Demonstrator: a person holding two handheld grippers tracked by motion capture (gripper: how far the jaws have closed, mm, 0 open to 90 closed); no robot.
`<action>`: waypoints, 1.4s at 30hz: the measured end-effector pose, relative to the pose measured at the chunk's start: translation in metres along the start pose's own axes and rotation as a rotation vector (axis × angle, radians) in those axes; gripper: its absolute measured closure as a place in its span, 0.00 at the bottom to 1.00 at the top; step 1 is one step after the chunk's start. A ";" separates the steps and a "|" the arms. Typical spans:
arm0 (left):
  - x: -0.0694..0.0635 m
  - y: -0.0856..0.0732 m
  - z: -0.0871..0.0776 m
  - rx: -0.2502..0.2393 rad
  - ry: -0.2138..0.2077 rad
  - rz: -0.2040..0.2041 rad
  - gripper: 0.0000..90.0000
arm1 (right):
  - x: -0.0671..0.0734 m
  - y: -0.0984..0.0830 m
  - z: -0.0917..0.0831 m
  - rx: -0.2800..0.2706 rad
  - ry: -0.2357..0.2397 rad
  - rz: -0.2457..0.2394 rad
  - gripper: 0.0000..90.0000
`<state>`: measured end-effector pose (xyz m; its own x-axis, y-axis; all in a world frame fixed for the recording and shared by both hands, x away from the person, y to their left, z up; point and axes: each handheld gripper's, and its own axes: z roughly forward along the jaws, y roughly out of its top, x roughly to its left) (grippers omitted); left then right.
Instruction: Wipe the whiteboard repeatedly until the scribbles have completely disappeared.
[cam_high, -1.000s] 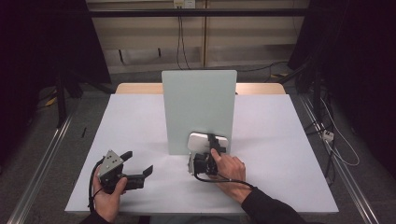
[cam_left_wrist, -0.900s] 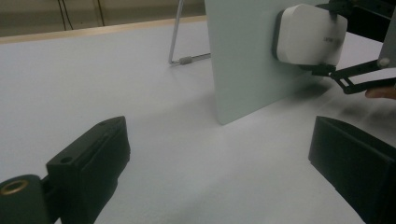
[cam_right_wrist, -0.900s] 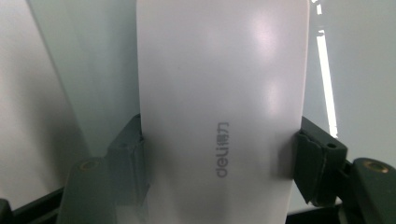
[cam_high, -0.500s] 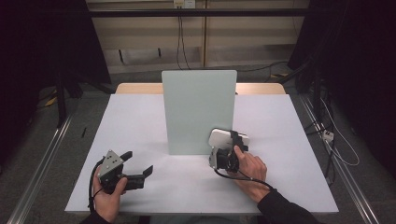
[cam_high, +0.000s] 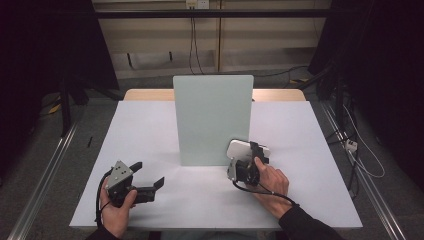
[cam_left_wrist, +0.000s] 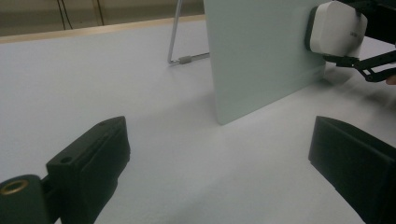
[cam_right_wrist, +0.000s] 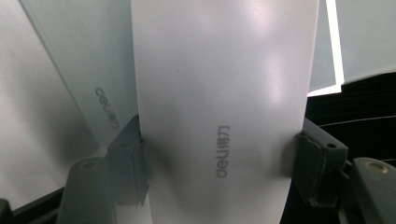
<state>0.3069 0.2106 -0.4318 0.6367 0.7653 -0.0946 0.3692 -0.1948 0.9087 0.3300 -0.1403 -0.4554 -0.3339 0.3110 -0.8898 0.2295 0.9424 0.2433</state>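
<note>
Far left, low on the white table top (cam_high: 150, 125): left gripper (cam_high: 149, 179) held in the person's left hand (cam_high: 116, 212), lying low over the surface, black jaws spread wide with nothing between them. Seen along those jaws in the left gripper view (cam_left_wrist: 219, 154), just bare white surface in the gap, tips pointing toward the lower corner of the board ahead.

Ahead and to the right of that gripper: tall pale green rectangular board (cam_high: 212, 120) standing upright at mid-table, lower edge down on the white surface. Behind it in the left gripper view, a thin metal wire prop (cam_left_wrist: 176, 35) reaching down to the table.

Right of the board's lower right corner: right gripper (cam_high: 250, 155), gripped by the right hand (cam_high: 270, 182), dark sleeve (cam_high: 305, 227) trailing back. Jaws clamped on a white rounded-rectangular plastic eraser block (cam_high: 241, 148), one pad on each long side. Block sits at the gripper's tip, right up against the board's face near its bottom right corner; touching or a hair off, cannot tell. In the right gripper view, white block (cam_right_wrist: 224, 116) upright between the two pads, grey printed lettering on it, pale green board (cam_right_wrist: 79, 70) just beyond, mirroring that lettering.
</note>
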 end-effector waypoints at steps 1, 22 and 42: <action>0.000 0.000 0.000 0.000 0.000 0.002 0.06 | 0.000 0.002 0.000 -0.011 0.001 -0.006 0.35; 0.000 0.000 -0.001 -0.003 0.001 -0.006 0.06 | 0.004 0.021 -0.002 -0.095 0.071 0.009 0.35; 0.003 -0.002 -0.002 -0.004 0.003 -0.013 0.06 | 0.000 0.021 -0.006 -0.115 0.088 0.035 0.35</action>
<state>0.3067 0.2144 -0.4328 0.6297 0.7696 -0.1055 0.3747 -0.1820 0.9091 0.3293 -0.1197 -0.4478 -0.4072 0.3488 -0.8441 0.1375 0.9371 0.3209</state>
